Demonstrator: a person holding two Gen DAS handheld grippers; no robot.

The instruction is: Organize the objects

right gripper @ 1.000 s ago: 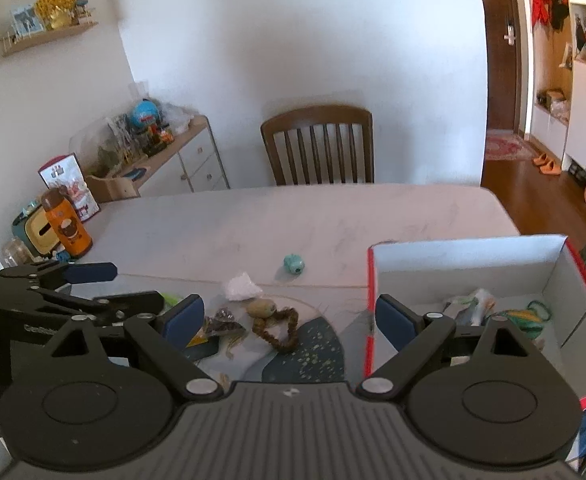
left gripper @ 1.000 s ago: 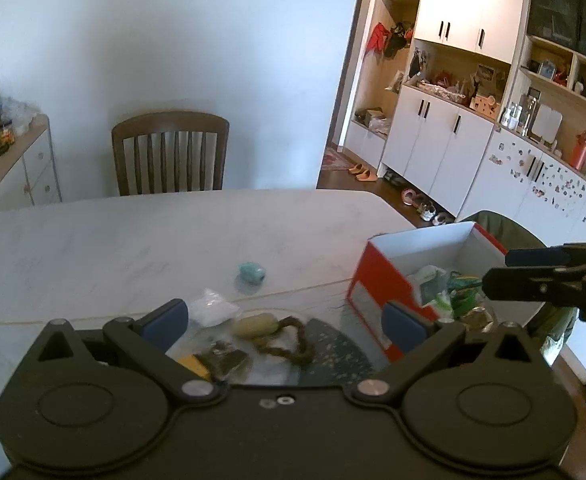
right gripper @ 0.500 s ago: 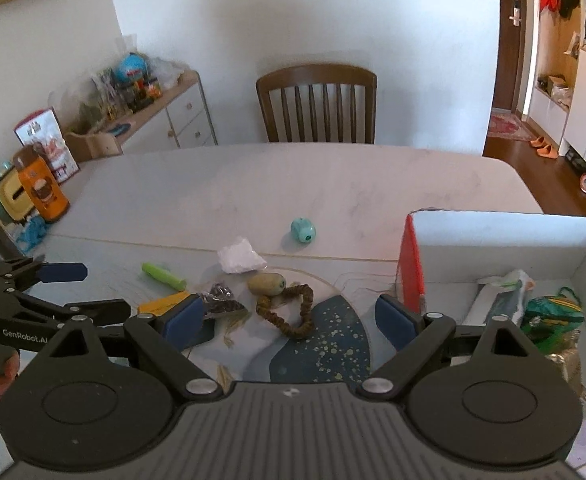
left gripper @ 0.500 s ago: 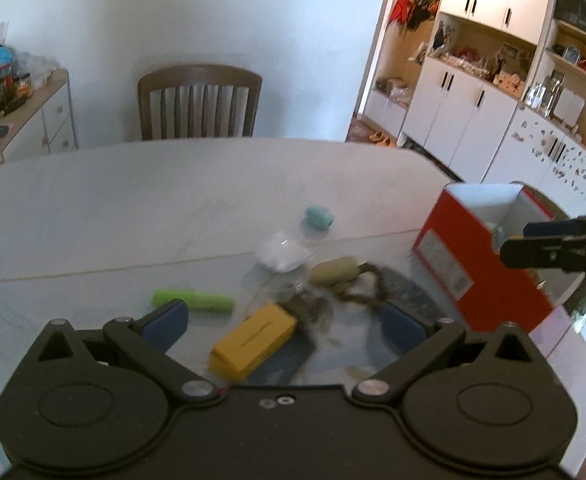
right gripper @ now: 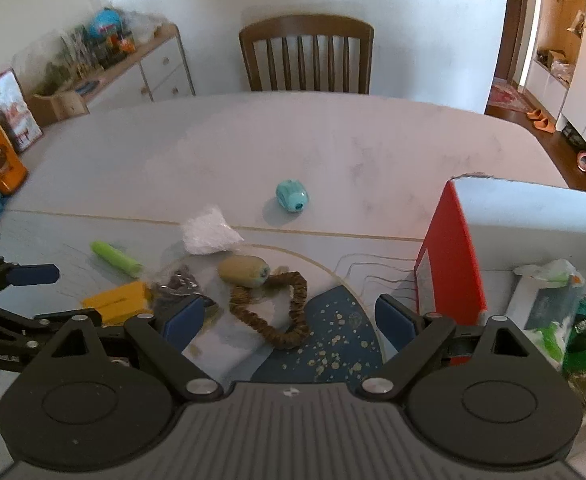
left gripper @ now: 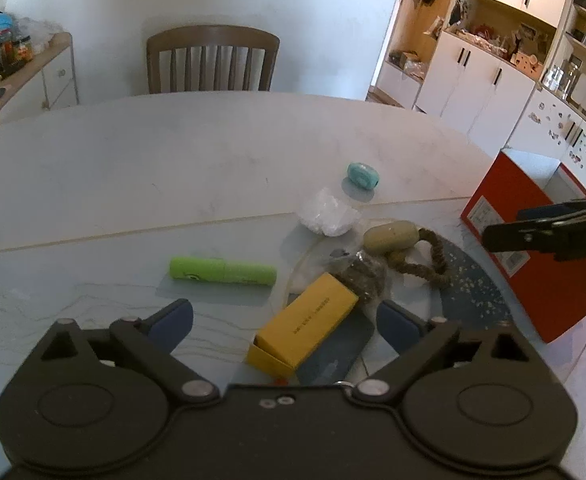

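The left gripper (left gripper: 285,316) is spread wide and empty above the yellow box (left gripper: 303,326); the right gripper (right gripper: 289,318) likewise gapes empty beside the red box (right gripper: 451,256) (already holding a few items). The green tube (left gripper: 221,271), teal sharpener (left gripper: 362,175) and braided loop (right gripper: 281,312) remain out on the table (left gripper: 153,168).

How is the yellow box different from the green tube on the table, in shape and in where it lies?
The yellow box is a flat-sided rectangular carton; the green tube is a round cylinder. The yellow box lies diagonally, partly over a dark blue mat and close against a dark packet; the green tube lies almost level on bare table, touching nothing. The yellow box sits between the left gripper's open fingers; the green tube lies beyond them. Both lie flat.
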